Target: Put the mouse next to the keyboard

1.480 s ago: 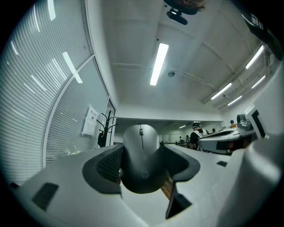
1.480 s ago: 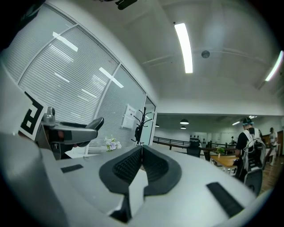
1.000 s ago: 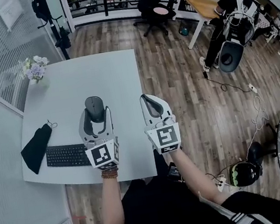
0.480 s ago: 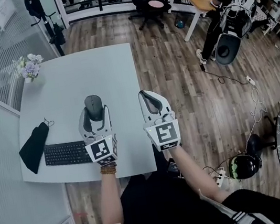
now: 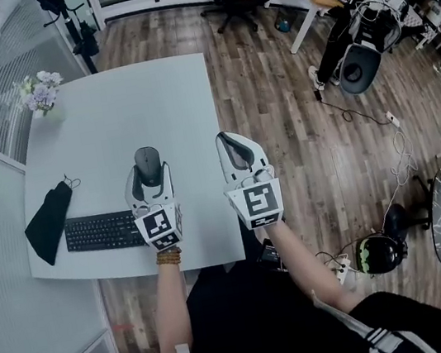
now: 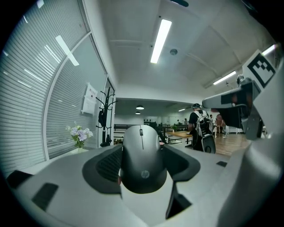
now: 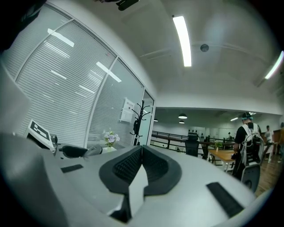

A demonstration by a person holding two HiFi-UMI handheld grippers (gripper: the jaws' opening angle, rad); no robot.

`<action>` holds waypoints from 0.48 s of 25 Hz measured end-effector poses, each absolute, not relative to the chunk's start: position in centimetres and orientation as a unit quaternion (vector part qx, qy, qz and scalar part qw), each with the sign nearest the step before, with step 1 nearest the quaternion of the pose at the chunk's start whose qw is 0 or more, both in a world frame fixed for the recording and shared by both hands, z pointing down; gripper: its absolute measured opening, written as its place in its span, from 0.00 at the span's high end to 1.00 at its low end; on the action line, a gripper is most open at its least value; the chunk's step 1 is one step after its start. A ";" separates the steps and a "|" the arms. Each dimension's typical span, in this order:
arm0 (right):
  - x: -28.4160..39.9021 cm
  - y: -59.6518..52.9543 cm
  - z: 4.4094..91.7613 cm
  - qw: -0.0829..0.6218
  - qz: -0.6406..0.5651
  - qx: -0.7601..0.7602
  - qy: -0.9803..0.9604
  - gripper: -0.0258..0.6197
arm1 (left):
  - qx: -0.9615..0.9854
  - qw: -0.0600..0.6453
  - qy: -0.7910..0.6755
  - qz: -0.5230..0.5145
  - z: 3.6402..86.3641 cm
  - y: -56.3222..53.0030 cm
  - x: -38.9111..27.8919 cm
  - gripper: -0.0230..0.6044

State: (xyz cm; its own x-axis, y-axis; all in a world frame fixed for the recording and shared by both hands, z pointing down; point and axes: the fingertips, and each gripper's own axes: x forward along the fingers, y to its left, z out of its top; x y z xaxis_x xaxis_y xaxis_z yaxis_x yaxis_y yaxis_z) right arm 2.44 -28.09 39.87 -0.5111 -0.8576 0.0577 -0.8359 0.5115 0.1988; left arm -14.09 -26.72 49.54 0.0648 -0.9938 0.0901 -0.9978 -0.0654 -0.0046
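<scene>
A dark grey mouse (image 5: 148, 163) sits between the jaws of my left gripper (image 5: 151, 176), which is shut on its sides over the white table (image 5: 157, 98). In the left gripper view the mouse (image 6: 142, 166) fills the gap between the black pads (image 6: 106, 165). The black keyboard (image 5: 103, 232) lies just left of that gripper, near the table's front edge. Whether the mouse rests on the table or hangs just above it I cannot tell. My right gripper (image 5: 233, 139) is over the table's right edge, its jaws shut together (image 7: 141, 155) with nothing in them.
A black cloth pouch (image 5: 50, 223) lies left of the keyboard. A small vase of flowers (image 5: 39, 90) stands at the table's far left corner. Wooden floor (image 5: 297, 133) lies to the right, with office chairs, desks and a person at the far right.
The head view has shifted slightly. The left gripper with the mouse has edged a little toward the front edge, beside the keyboard's right end. The right gripper has kept its place.
</scene>
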 end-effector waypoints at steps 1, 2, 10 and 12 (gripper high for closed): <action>2.3 -28.3 39.9 0.075 -0.072 0.488 -0.866 0.96 | 0.729 0.034 -0.683 0.037 50.1 -26.8 -14.2 0.50; 2.2 -28.4 40.0 0.076 -0.071 0.488 -0.867 0.96 | 0.728 0.040 -0.683 0.040 50.6 -26.9 -14.3 0.50; 0.9 -29.5 40.7 0.086 -0.067 0.487 -0.867 0.96 | 0.725 0.068 -0.682 0.066 54.6 -27.2 -15.3 0.50; 0.6 -30.0 40.7 0.087 -0.065 0.487 -0.867 0.96 | 0.724 0.076 -0.681 0.073 55.5 -27.4 -15.5 0.50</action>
State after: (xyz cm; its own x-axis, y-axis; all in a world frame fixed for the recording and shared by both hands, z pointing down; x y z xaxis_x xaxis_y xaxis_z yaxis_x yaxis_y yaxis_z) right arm 0.61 -29.96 40.71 -0.5110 -0.8551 0.0874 -0.8325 0.5176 0.1977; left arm -15.54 -27.42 55.51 0.0613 -0.9758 0.2100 -0.9981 -0.0605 0.0103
